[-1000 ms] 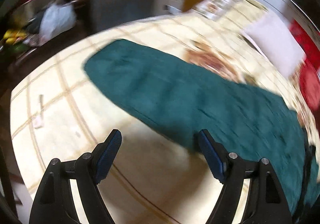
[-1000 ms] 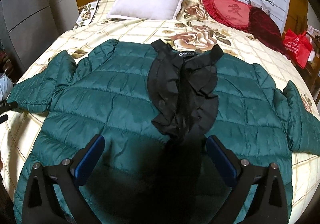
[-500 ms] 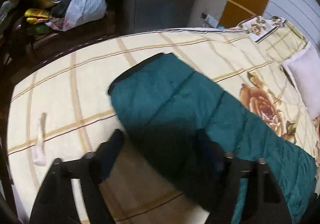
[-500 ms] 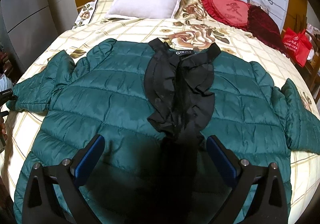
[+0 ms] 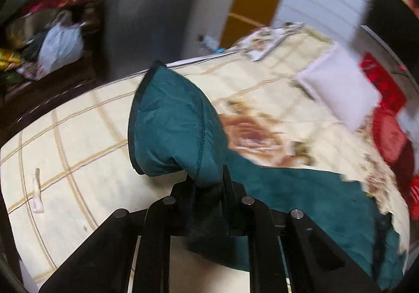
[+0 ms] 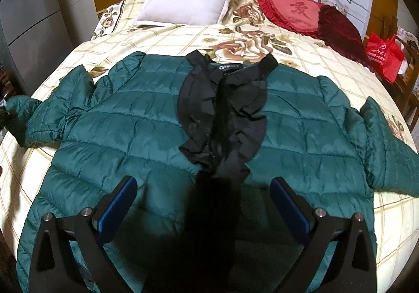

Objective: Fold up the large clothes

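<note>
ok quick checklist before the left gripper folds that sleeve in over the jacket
1. Left gripper shut on the sleeve: ok.
2. Sleeve cuff raised off the bedspread: ok.
3. Green jacket body spread flat: ok.
4. Black ruffled collar lying tidy: not ok, bunched.
5. Right gripper open, off the fabric: ok.
6. Grip takes both sleeve layers: cannot tell.
</note>
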Available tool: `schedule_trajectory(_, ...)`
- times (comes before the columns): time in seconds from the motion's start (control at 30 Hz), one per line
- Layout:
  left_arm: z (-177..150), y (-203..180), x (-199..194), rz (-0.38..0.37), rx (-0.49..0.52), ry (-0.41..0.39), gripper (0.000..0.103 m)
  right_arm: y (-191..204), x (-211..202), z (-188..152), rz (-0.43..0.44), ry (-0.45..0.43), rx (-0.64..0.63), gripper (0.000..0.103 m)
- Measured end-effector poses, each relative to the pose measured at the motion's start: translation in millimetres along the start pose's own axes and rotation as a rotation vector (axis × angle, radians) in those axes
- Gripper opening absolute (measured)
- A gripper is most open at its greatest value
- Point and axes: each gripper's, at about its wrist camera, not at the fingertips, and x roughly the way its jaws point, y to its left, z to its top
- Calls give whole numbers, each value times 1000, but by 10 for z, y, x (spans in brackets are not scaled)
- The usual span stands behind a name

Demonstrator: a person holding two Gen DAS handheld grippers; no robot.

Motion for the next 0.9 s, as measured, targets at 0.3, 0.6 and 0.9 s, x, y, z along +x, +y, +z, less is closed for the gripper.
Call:
schedule_trajectory(0.3, -395, -1295, -741, -259, 224, -4, 25, -293, -237, -52, -20, -30, 40, 103)
schedule_trajectory(0.6, -1205, -2417, -744, -383, 401, 127, 25, -700, -370, -141, -51, -40, 91, 103)
schedule_trajectory(0.9, -2014, -2978, -420, -459, 512, 314, 28, -1090, -321, -260, -75, -9, 151, 103)
